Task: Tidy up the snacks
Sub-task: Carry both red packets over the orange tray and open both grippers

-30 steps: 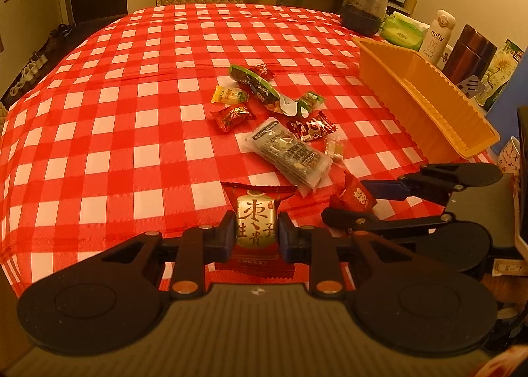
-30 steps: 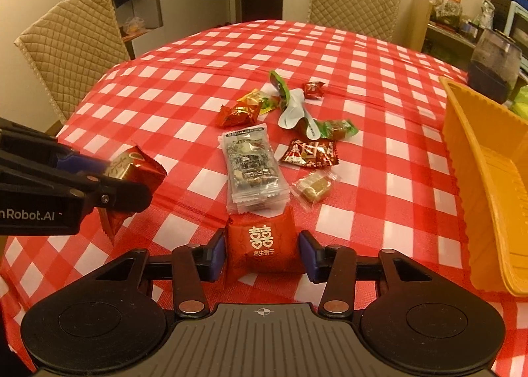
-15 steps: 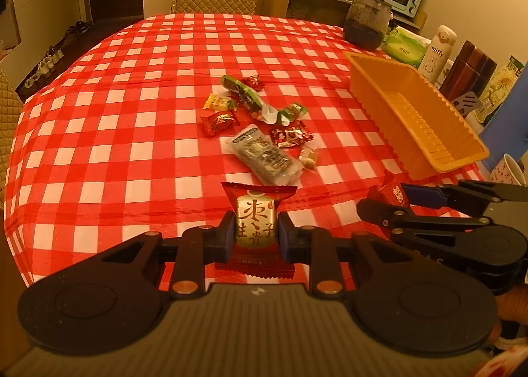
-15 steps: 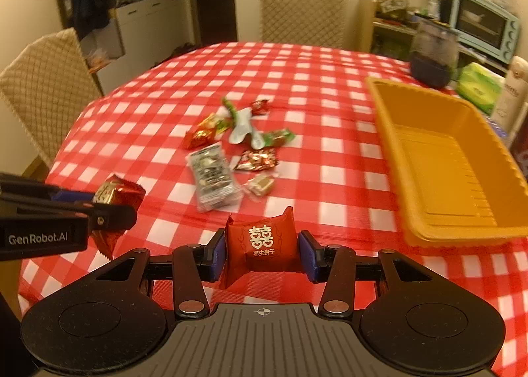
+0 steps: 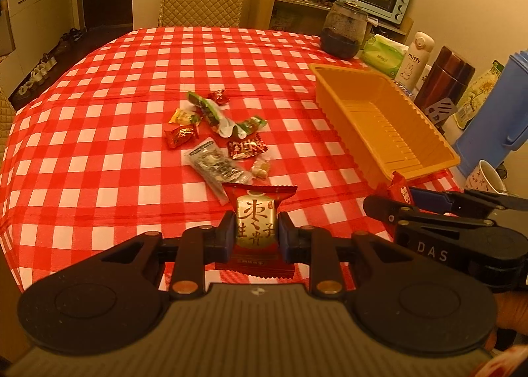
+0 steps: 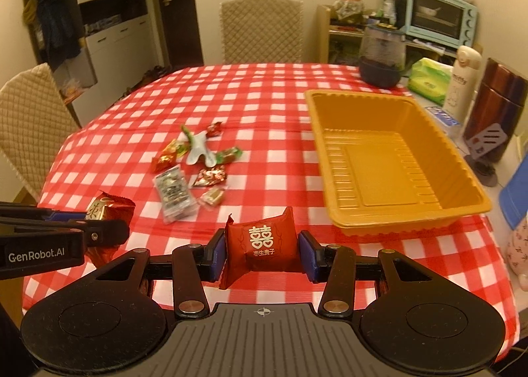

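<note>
Left hand-held gripper (image 5: 256,235) grips a red-and-gold snack packet (image 5: 256,225); right hand-held gripper (image 6: 263,252) grips a red pillow packet (image 6: 261,245). Both held above the table's (image 5: 99,132) near edge. Orange tray (image 6: 392,159) right, loose snacks (image 6: 194,165) centre.

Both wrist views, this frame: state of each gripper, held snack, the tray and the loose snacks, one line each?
left gripper: shut on the red-and-gold snack packet
red-and-gold snack packet: held above the table
right gripper: shut on the red pillow snack
red pillow snack: held above the table
orange tray: upright on the table, empty
loose snacks: lying in a cluster on the checked tablecloth, outside the tray
</note>
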`<state>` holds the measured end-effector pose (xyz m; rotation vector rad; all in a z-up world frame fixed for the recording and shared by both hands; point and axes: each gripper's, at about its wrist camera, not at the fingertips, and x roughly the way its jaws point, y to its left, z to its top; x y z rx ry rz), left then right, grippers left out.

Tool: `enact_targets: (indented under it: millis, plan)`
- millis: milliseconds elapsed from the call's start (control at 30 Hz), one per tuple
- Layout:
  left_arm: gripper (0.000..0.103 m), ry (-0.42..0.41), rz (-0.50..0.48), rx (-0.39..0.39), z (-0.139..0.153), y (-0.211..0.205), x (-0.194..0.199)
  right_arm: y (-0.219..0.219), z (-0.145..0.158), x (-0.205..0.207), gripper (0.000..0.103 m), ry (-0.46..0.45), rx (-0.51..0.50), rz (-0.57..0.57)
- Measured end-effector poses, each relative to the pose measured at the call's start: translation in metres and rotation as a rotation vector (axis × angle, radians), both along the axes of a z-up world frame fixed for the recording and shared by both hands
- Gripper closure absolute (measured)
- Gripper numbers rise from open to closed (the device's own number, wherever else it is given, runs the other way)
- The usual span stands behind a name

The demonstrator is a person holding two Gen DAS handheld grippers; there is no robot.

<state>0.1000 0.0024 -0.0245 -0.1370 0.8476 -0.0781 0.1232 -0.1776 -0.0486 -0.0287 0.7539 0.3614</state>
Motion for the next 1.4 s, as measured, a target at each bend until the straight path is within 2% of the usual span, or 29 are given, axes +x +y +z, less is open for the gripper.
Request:
enact_targets:
  millis: [300,667,967,1333,1400]
  plan:
    - [0.079,-0.018,-0.043,-0.028,0.012,-0.027,0.012,-0.030,0.017,0.001,0.057,-0.024,0.025,-0.078]
    - [0.079,-0.040,-0.130,-0.079,0.023,-0.087,0.064,-0.094,0.033,0.034,0.057,-0.052,0.023,-0.203]
    - [0.079,-0.033,-0.164,-0.097,0.012,-0.127,0.112,-0.133,0.032,0.077,0.057,-0.051,0.033,-0.259]
    - [0.079,-0.024,-0.214,-0.080,-0.008,-0.152,0.144,-0.154,0.017,0.107,0.057,-0.024,0.047,-0.307]
    - [0.076,-0.034,-0.219,-0.087,-0.010,-0.153,0.147,-0.157,0.014,0.110,0.057,-0.019,0.050,-0.314]
